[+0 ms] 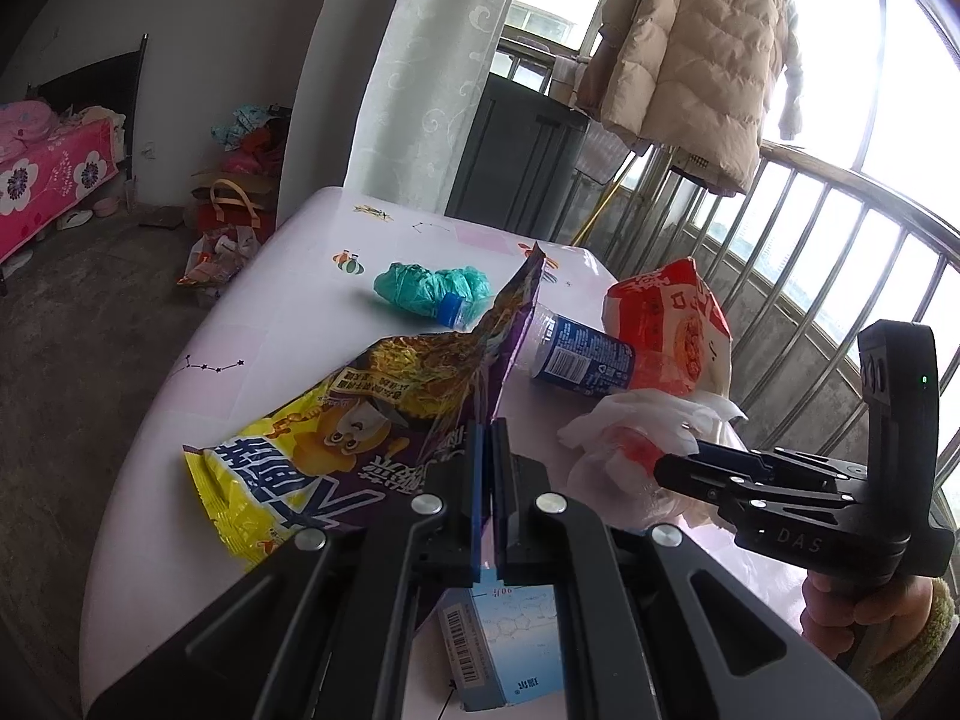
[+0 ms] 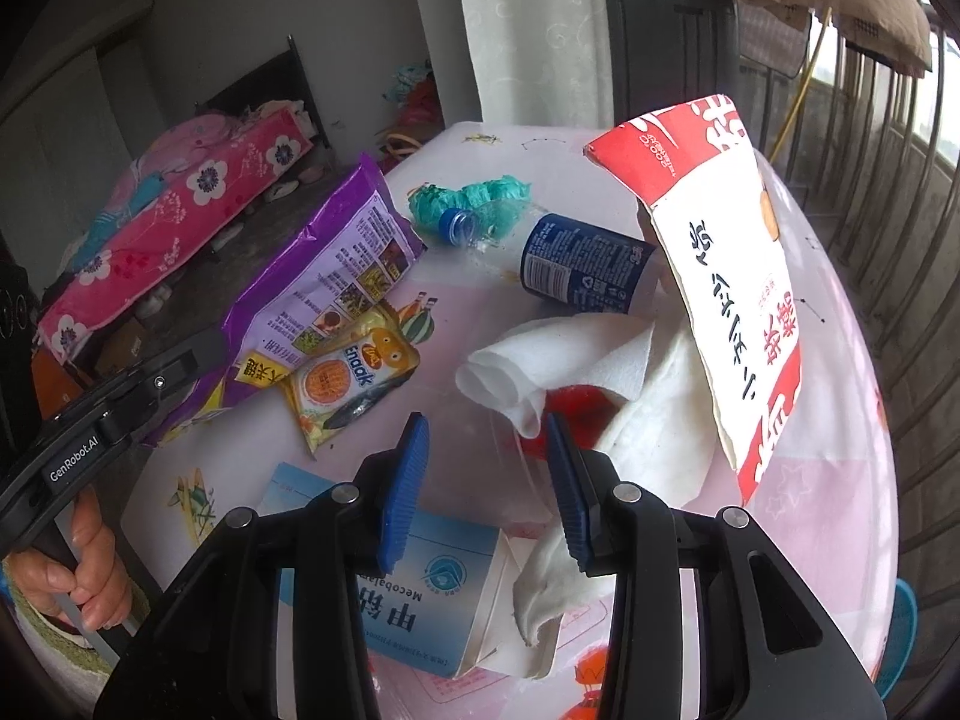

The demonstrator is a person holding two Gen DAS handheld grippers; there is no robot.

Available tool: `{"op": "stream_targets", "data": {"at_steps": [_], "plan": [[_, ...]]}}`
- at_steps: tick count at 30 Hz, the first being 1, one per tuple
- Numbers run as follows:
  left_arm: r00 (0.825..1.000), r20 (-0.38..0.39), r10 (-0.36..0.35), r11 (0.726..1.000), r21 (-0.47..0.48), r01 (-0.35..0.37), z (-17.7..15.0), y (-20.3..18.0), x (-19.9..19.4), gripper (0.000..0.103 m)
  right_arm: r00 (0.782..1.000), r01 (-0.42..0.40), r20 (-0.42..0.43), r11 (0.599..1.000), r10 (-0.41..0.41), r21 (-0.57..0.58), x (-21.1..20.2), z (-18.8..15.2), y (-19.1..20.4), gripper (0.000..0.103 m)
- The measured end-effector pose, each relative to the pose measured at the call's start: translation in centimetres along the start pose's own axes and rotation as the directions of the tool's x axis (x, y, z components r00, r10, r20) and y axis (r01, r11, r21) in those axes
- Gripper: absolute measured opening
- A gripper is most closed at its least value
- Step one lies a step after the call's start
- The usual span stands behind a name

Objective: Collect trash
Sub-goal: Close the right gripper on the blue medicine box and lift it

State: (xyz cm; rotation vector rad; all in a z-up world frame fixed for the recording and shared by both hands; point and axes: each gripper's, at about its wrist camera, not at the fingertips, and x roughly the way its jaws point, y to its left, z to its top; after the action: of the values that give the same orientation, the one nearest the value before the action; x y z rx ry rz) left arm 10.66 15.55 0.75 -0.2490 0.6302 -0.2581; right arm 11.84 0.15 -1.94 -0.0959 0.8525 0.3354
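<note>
Trash lies on a pink patterned table [image 1: 312, 276]. My left gripper [image 1: 487, 438] is shut on the edge of a purple and yellow snack bag [image 1: 336, 420], which also shows in the right wrist view [image 2: 318, 276]. My right gripper [image 2: 487, 450] is open, its pads either side of a clear plastic wrap with a red patch and white tissue [image 2: 576, 372]. In the left wrist view the right gripper [image 1: 678, 462] touches that tissue [image 1: 636, 426]. A blue-labelled plastic bottle [image 2: 576, 264], a crumpled green bag [image 2: 480, 198], a red and white bag [image 2: 732, 300], a small Enaak packet [image 2: 354, 384] and a blue-white box [image 2: 420, 594] lie around.
A metal balcony railing [image 1: 840, 252] runs along the table's right side. A beige coat [image 1: 702, 60] hangs above it. A white curtain [image 1: 432, 60] and dark cabinet [image 1: 516, 162] stand behind the table. A bed with pink floral cover [image 1: 42, 180] and floor bags [image 1: 234, 228] are left.
</note>
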Motion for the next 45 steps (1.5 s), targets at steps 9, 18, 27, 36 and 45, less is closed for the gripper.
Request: {"op": "stream_targets", "data": {"at_steps": [9,18,27,36,45], "plan": [[0.998,0.057,0.001,0.999,-0.034,0.001,0.4,1.3,-1.5,0.002,1.000,-0.022,0.013,1.000,0.022,-0.014,-0.3,0.1,0.7,0.001],[0.994,0.112,0.014,0.998,-0.062,-0.007,1.2,2.1,-2.9,0.002,0.989,-0.121,0.083,0.993,0.121,-0.004,-2.1,1.4,1.0,0.000],[0.991,0.131,0.033,0.996,-0.083,-0.022,0.9,3.0,-3.7,0.002,0.983,-0.178,0.028,0.983,0.180,-0.048,-2.7,0.0,1.9,0.010],[0.995,0.096,0.034,0.994,-0.109,-0.024,0.0,4.0,-4.6,0.002,0.976,-0.216,-0.090,0.877,0.196,-0.429,-0.8,-3.0,8.1,0.077],[1.000,0.009,0.023,0.992,-0.121,-0.021,-2.9,4.8,-5.8,0.002,0.955,-0.286,-0.249,0.723,0.160,-0.629,3.8,-3.6,9.5,0.090]]}}
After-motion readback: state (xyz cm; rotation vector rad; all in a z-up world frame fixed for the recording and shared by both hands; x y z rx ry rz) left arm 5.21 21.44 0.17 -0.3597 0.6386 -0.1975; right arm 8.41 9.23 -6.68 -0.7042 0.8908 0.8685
